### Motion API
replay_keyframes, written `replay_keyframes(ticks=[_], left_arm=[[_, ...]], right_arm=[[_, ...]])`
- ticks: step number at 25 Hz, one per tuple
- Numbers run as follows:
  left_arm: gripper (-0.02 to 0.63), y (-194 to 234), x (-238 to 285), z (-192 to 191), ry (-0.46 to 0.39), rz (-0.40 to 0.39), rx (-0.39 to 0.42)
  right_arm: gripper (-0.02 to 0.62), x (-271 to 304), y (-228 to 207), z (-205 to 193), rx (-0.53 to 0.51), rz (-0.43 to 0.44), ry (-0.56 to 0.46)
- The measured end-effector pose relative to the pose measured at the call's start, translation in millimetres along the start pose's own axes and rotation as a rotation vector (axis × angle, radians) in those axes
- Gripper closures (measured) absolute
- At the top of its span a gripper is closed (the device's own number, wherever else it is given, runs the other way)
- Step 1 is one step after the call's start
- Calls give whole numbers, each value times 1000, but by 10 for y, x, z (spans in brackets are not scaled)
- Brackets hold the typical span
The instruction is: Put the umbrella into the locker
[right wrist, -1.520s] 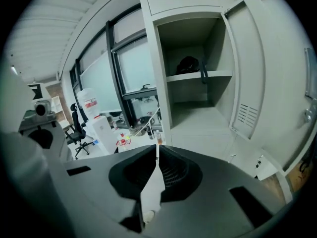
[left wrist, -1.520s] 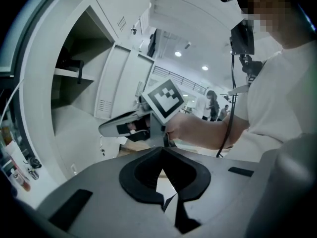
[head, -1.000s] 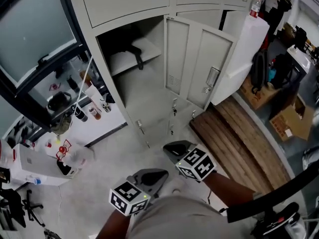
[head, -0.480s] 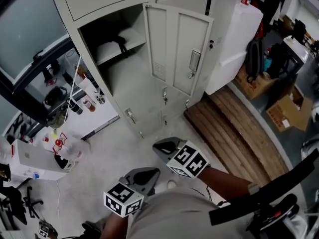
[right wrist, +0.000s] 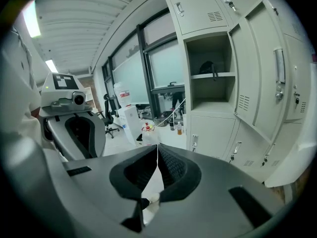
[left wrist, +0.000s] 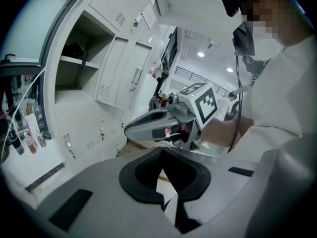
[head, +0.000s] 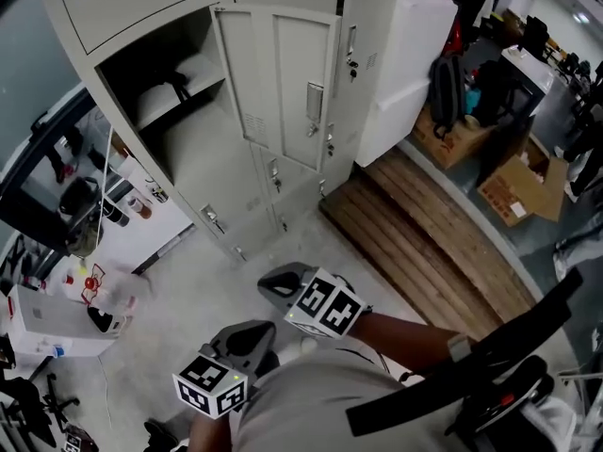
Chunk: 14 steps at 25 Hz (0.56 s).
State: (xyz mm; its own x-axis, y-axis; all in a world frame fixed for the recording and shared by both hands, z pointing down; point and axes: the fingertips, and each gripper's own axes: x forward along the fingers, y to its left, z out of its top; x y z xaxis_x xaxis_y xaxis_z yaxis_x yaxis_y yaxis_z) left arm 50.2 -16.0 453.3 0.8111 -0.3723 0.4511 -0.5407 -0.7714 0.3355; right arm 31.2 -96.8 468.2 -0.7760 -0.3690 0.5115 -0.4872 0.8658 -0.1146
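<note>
The grey locker (head: 193,158) stands with its door (head: 283,83) swung open. A dark thing, apparently the umbrella (head: 174,85), lies on its upper shelf; it also shows in the right gripper view as the umbrella (right wrist: 208,67) and in the left gripper view as the umbrella (left wrist: 74,51). My left gripper (head: 256,333) and right gripper (head: 271,281) hang low near my body, well short of the locker. Each is shut with nothing between its pads. From the left gripper (left wrist: 160,153) I see the right gripper (left wrist: 148,128) alongside; from the right gripper (right wrist: 157,148) I see the left gripper (right wrist: 79,133).
Wooden planks (head: 424,234) cover the floor to the right of the lockers. A white cabinet (head: 405,55), a black backpack (head: 448,83) and cardboard boxes (head: 513,191) stand further right. To the left are a low white shelf with bottles (head: 132,201) and a white box (head: 42,320).
The lockers have slid left and up in the head view. Both grippers have drifted left and lower in that view, still side by side and shut.
</note>
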Motion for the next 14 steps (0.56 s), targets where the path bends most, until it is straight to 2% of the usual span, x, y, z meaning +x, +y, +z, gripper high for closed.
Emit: replay_keyframes(ticks=[14], left_arm=[[597,-167,189,-82,32,-1,-18]], right_arm=[[578,-240,-75,-192,24,2,5]])
